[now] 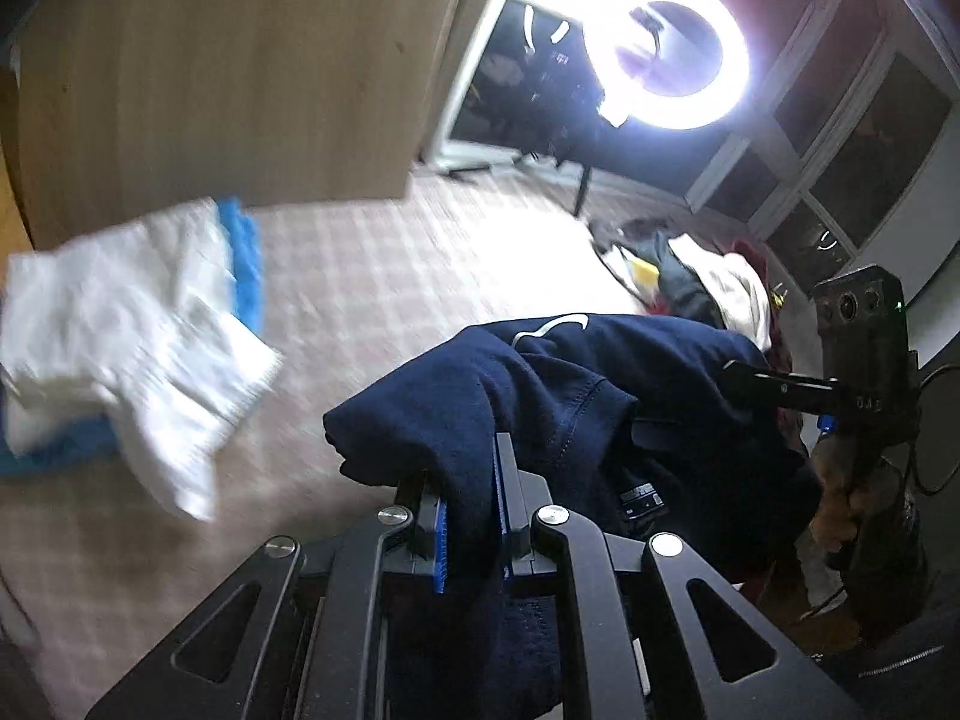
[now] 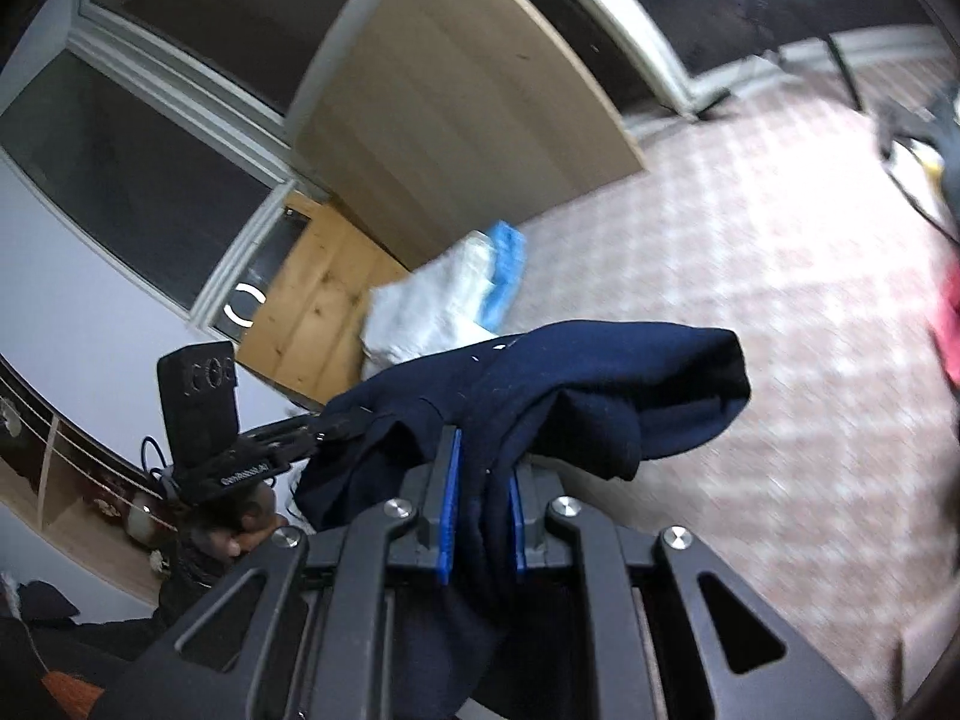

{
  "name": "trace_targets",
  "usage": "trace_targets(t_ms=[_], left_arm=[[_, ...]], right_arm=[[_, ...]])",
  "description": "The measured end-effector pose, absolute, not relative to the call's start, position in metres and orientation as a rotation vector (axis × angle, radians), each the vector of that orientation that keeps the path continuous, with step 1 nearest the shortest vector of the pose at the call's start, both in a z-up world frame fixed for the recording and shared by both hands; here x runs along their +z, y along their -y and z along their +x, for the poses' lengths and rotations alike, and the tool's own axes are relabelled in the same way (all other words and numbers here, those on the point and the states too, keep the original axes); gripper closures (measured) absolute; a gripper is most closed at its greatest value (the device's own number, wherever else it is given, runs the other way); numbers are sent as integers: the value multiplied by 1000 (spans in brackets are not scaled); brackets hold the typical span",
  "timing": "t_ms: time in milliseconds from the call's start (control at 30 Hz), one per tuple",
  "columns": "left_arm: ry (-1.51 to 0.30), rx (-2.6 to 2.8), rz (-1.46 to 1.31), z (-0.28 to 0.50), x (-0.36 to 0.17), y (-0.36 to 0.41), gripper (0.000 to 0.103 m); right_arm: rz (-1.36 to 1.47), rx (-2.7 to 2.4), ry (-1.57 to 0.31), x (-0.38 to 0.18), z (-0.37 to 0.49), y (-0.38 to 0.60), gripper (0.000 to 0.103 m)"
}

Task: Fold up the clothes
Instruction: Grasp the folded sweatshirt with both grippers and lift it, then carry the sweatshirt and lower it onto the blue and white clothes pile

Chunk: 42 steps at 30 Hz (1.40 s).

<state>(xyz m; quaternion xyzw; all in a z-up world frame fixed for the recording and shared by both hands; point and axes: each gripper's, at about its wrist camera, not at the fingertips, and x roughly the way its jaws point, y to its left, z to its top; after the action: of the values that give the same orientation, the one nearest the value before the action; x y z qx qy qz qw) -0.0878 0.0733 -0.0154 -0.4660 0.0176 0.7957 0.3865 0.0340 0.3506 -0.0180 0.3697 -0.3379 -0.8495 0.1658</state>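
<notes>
A navy blue sweatshirt [image 1: 570,396] with a white logo hangs bunched between both grippers, lifted above the checked bed cover [image 1: 372,276]. My left gripper [image 1: 471,501] is shut on a thick fold of it between its blue pads. My right gripper [image 2: 483,495] is shut on another part of the same sweatshirt [image 2: 570,384]. The right gripper also shows in the left wrist view [image 1: 780,387], clamped on the garment's far side. The left gripper shows in the right wrist view [image 2: 300,435] at the left, also on the cloth.
Folded white and blue clothes [image 1: 132,324] lie on the bed by a wooden headboard [image 1: 228,72]. A heap of mixed clothes [image 1: 708,282] lies at the far right. A lit ring light [image 1: 666,48] stands beyond the bed, with windows [image 1: 852,138] behind.
</notes>
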Motion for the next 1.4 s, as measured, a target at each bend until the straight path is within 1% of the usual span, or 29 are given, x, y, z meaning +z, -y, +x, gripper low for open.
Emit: trace_targets(t_ms=[67,333,433,533,567,633,700,733,767,800,833,867,900,933,967,1033,1067,1100,1133,1167,1200,1267,1400], left_arm=[[-37,2054,-1155,-112,-1,-53,93],[-95,2235,-998,-226,66,29,93],[-115,2284,-972,-259,77,59,93],[-151,2315,-991,-284,60,84,92],[-150,2305,-1043,-294,40,93,92],[-136,2267,-1200,-312,-14,112,92],[-122,2217,-1369,-324,-68,127,92],[-114,2197,-1432,-327,-89,132,92],[-102,2178,-1487,-329,-109,138,92],[-67,2170,-1499,-329,-117,144,91],[-53,2173,-1493,-328,-116,147,90],[-39,2176,-1488,-327,-116,151,84],[-30,2179,-1485,-326,-115,153,80],[-48,2181,-1492,-324,-112,153,81],[-66,2183,-1499,-322,-109,154,81],[-107,2214,-1485,-316,-97,156,82],[-123,2250,-1449,-312,-85,156,82],[-136,2281,-1413,-309,-73,155,82],[-134,2297,-1378,-309,-63,152,82],[-132,2307,-1335,-313,-52,146,82],[-135,2322,-1290,-319,-43,139,80],[-141,2331,-1241,-337,-36,129,79],[-112,2313,-1279,-394,-50,113,80]], right_arm=[[1027,-2442,911,-4,1,-339,90],[854,-2525,692,47,-149,-275,90],[834,-2524,668,51,-196,-247,90],[845,-2493,674,39,-230,-228,90],[870,-2481,682,26,-238,-223,90],[954,-2460,699,-15,-255,-211,90],[1165,-2393,728,-76,-267,-198,90],[1269,-2351,741,-106,-271,-192,90],[1326,-2328,755,-125,-270,-189,90],[1346,-2321,771,-136,-268,-188,90],[1361,-2314,784,-143,-266,-189,89],[1369,-2307,793,-141,-265,-191,87],[1377,-2301,802,-140,-263,-194,86],[1394,-2296,795,-137,-261,-196,80],[1428,-2290,762,-134,-258,-198,76],[1413,-2321,710,-118,-252,-205,76],[1388,-2345,687,-108,-248,-209,74],[1362,-2369,664,-99,-245,-213,70],[1333,-2400,641,-89,-244,-217,64],[1306,-2438,622,-80,-248,-220,61],[1288,-2468,607,-75,-257,-223,61],[1259,-2520,581,-65,-275,-229,61],[1366,-2531,590,-77,-333,-234,61]])
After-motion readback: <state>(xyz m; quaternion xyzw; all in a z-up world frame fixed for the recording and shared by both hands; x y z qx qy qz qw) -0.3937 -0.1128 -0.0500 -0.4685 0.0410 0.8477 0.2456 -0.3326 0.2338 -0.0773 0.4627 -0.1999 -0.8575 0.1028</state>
